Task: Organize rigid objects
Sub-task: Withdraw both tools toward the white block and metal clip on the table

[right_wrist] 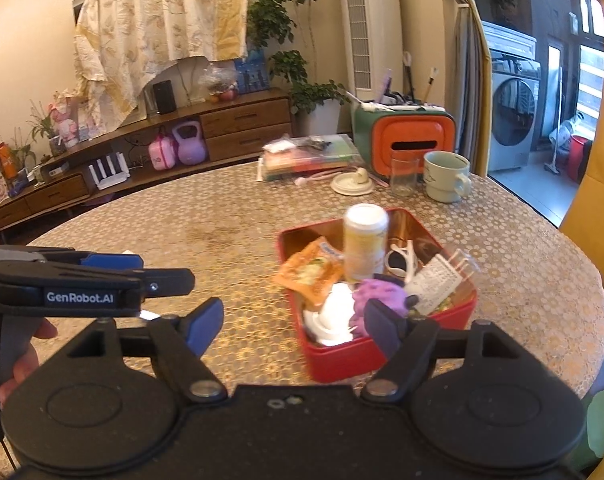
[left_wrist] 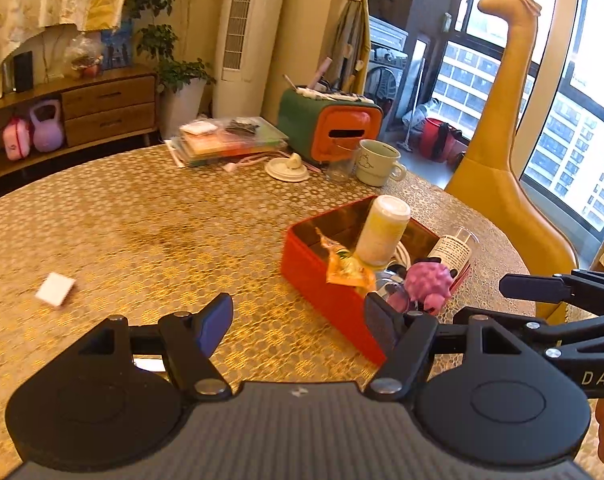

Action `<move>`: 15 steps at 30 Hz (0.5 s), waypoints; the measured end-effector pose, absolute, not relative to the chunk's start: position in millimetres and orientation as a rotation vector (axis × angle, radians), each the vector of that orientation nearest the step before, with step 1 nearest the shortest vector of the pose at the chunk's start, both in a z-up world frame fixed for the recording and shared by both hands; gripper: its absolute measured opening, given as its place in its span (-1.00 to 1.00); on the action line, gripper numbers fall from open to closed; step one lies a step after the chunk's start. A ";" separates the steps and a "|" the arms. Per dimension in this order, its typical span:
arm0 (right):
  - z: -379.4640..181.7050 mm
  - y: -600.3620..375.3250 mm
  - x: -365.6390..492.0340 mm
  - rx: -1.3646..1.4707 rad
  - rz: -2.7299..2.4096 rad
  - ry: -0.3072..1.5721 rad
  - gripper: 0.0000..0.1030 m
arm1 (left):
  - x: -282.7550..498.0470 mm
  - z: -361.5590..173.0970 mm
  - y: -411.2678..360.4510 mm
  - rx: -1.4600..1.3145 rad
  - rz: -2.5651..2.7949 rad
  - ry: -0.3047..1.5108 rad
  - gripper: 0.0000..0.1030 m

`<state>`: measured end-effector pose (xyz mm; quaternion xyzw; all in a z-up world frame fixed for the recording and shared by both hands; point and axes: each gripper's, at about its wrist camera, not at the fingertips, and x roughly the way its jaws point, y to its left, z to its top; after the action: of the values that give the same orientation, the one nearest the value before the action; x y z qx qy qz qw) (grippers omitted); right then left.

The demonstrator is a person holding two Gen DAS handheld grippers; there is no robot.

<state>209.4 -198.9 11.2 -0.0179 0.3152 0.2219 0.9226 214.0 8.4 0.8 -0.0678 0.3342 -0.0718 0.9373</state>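
Note:
A red tin box [left_wrist: 322,280] [right_wrist: 342,360] sits on the round table. It holds a white-and-yellow bottle [left_wrist: 382,230] [right_wrist: 364,240], an orange snack packet [left_wrist: 348,268] [right_wrist: 310,272], a pink spiky toy [left_wrist: 428,282] [right_wrist: 378,296], white sunglasses [right_wrist: 402,260] and a clear labelled bottle [left_wrist: 454,250] [right_wrist: 438,280]. My left gripper [left_wrist: 297,324] is open and empty, just in front of the box. My right gripper [right_wrist: 293,326] is open and empty, near the box's front left corner. A small white block [left_wrist: 55,289] lies on the table to the left.
At the table's far side stand a stack of books [left_wrist: 229,142], a lid [left_wrist: 286,168], a glass [right_wrist: 404,176], a mug [left_wrist: 378,162] and a green-and-orange case [left_wrist: 330,126]. A yellow giraffe figure [left_wrist: 506,140] stands right of the table.

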 end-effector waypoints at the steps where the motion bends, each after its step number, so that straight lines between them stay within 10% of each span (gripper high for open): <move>1: 11.5 -194.7 206.6 -0.037 0.463 0.647 0.53 | 209.3 2.4 12.8 -0.139 -0.144 0.680 0.39; 15: -0.2 -119.7 188.5 -0.090 0.607 0.645 0.99 | 173.9 -6.5 94.5 -0.173 -0.023 0.678 0.65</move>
<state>188.5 -119.7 -0.2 -0.0436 0.3119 0.2935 0.9026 173.9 94.5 -6.5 -0.0845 0.3323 -0.0113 0.9393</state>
